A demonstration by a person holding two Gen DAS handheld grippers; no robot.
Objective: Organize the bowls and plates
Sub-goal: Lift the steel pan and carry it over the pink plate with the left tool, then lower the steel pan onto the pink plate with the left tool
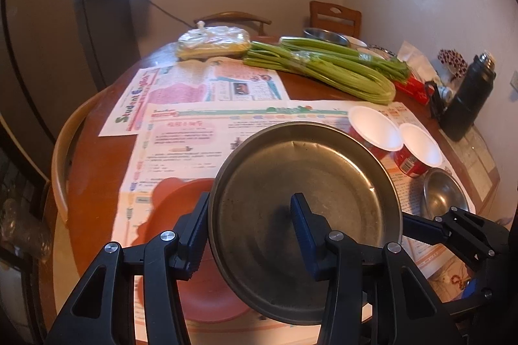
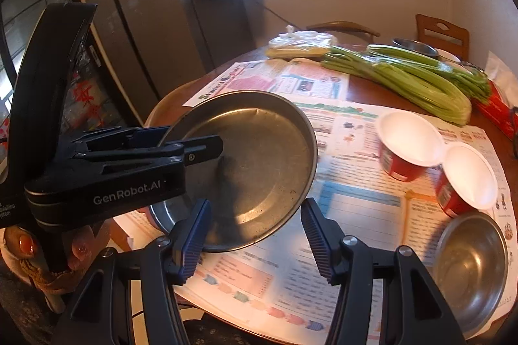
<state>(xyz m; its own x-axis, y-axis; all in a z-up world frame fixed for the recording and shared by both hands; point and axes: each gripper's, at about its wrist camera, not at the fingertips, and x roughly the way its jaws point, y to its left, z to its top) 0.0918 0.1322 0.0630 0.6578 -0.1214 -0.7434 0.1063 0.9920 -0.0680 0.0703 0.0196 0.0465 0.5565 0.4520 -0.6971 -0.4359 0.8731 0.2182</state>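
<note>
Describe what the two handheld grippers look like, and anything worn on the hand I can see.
Both are matte black plastic with silver screw heads at the finger joints. The fingers carry ribbed dark blue pads. The left gripper, seen from the side in the right wrist view, has white "GenRobot.AI" lettering on its body and a curved black handle. The hand under it has orange-red painted nails and a knitted tan cuff.

I see a round wooden table (image 1: 97, 170) spread with newspapers (image 1: 200, 86). Celery (image 1: 323, 70), a plastic bag (image 1: 213, 42) and a dark flask (image 1: 469, 99) lie on it.
</note>
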